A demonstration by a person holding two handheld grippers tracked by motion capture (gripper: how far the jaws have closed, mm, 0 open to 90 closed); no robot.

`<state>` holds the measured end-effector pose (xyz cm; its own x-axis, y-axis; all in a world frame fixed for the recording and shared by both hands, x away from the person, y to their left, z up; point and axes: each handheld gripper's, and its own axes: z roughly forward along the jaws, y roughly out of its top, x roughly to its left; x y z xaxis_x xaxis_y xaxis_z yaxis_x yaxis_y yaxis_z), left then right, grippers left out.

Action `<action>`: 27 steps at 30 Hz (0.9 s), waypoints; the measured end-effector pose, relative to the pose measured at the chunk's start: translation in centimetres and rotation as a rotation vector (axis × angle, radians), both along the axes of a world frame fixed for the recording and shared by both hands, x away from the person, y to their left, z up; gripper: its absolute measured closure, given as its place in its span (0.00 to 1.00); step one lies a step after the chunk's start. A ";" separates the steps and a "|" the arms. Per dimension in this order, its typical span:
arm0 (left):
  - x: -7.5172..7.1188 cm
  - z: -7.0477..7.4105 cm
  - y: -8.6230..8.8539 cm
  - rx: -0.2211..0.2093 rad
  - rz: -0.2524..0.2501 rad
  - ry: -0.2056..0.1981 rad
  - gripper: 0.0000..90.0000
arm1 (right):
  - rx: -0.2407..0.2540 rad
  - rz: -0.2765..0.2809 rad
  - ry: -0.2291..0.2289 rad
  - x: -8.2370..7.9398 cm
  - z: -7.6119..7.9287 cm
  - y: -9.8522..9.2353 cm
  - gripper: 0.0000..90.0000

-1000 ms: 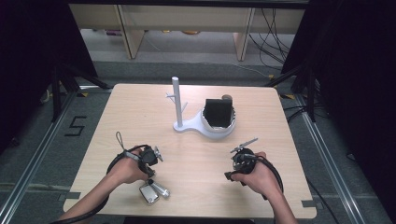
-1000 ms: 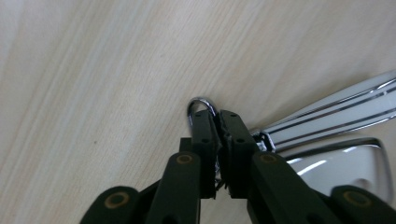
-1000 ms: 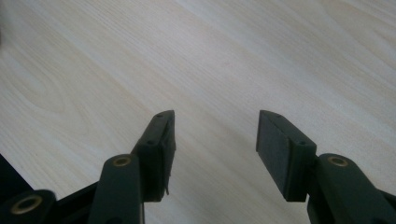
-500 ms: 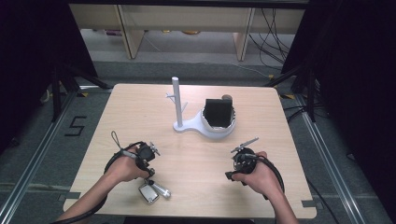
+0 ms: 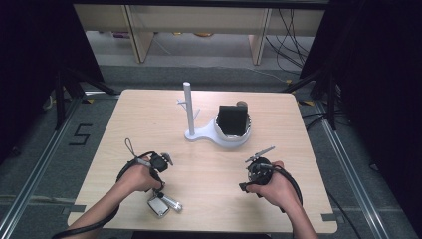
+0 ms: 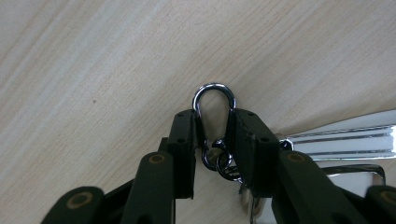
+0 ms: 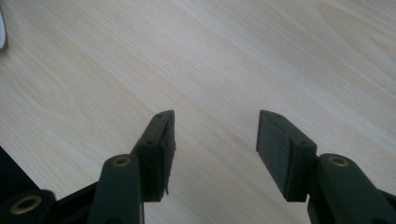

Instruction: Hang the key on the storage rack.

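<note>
Pinching the thin metal clasp, left gripper jaws, just closing, risk slippage; keychain dropped. Right gripper held half-open, empty.

Both forearms are brought in from the near edge, each hand wrapped around a gripper. The left gripper is pointed steeply downward; its jaws have just been closing and are nearly together. The right gripper is held low, its jaws parted.
</note>
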<state>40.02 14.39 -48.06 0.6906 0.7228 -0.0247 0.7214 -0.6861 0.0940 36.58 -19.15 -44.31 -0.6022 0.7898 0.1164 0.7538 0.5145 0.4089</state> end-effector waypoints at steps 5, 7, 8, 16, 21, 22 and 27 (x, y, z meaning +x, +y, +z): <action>0.4 0.1 -0.2 0.019 -0.032 0.031 0.78 | -0.004 -0.025 0.017 -0.2 0.1 -0.1 0.53; 0.4 0.1 -0.2 0.027 -0.060 0.034 0.78 | -0.001 -0.018 0.011 -0.2 0.0 -0.2 0.53; 0.4 0.2 -0.2 0.034 -0.077 0.036 0.80 | -0.002 -0.025 0.013 -0.2 0.0 -0.2 0.53; 0.0 0.2 0.5 -0.002 -0.181 -0.015 0.83 | 0.005 -0.016 0.012 -0.3 0.1 -0.1 0.53; -0.3 0.1 1.4 -0.075 -0.177 -0.044 0.83 | 0.003 -0.019 0.007 -0.2 0.1 0.1 0.53; -0.4 0.2 1.6 -0.073 -0.180 -0.042 0.83 | 0.002 -0.020 0.009 -0.2 0.1 0.1 0.53; -0.9 0.0 1.9 -0.123 -0.169 -0.081 0.83 | 0.000 -0.019 0.001 -0.1 0.4 0.1 0.53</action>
